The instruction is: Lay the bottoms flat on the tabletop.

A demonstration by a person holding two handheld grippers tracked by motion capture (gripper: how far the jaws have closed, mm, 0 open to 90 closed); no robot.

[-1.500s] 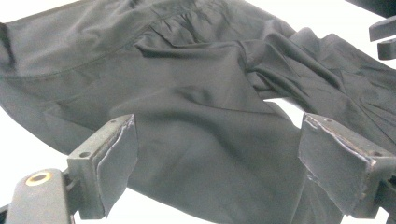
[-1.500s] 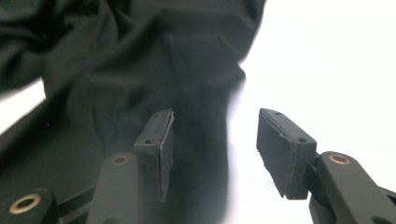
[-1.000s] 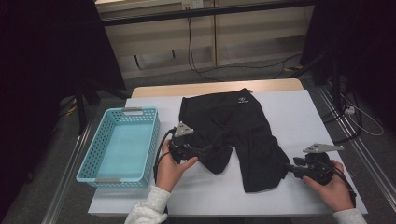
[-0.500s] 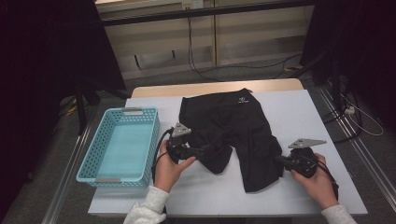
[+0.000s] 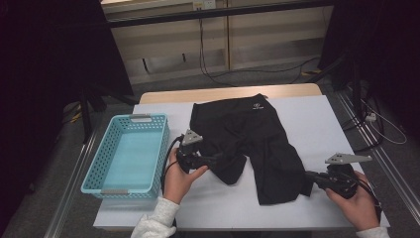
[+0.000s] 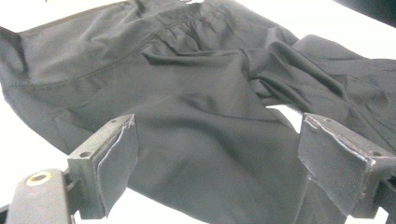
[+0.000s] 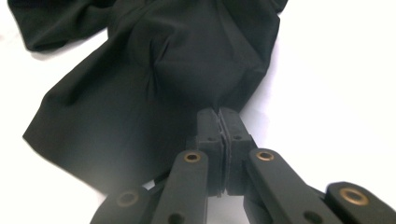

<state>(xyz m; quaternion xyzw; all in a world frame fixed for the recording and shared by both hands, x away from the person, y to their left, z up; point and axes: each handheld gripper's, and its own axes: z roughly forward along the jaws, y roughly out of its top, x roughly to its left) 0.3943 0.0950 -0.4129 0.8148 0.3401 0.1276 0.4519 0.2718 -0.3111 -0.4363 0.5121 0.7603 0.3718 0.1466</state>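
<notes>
1. On the white-covered table [image 5: 317, 124] lies a pair of black stretch-fabric shorts [image 5: 247, 134], spread flat near the middle, waistband toward the far edge, legs pointing at the person.
2. Just left of the shorts stands a light-blue plastic mesh basket [image 5: 94, 173], apart from them.
3. At the left leg's hem the left gripper [image 5: 218, 159] hovers with its jaws wide, the cloth lying between and beneath them, unpinched.
4. At the right leg's hem corner, the right gripper [image 7: 219, 119] has just been closing its jaws, which now pinch a fold of cloth.
</notes>
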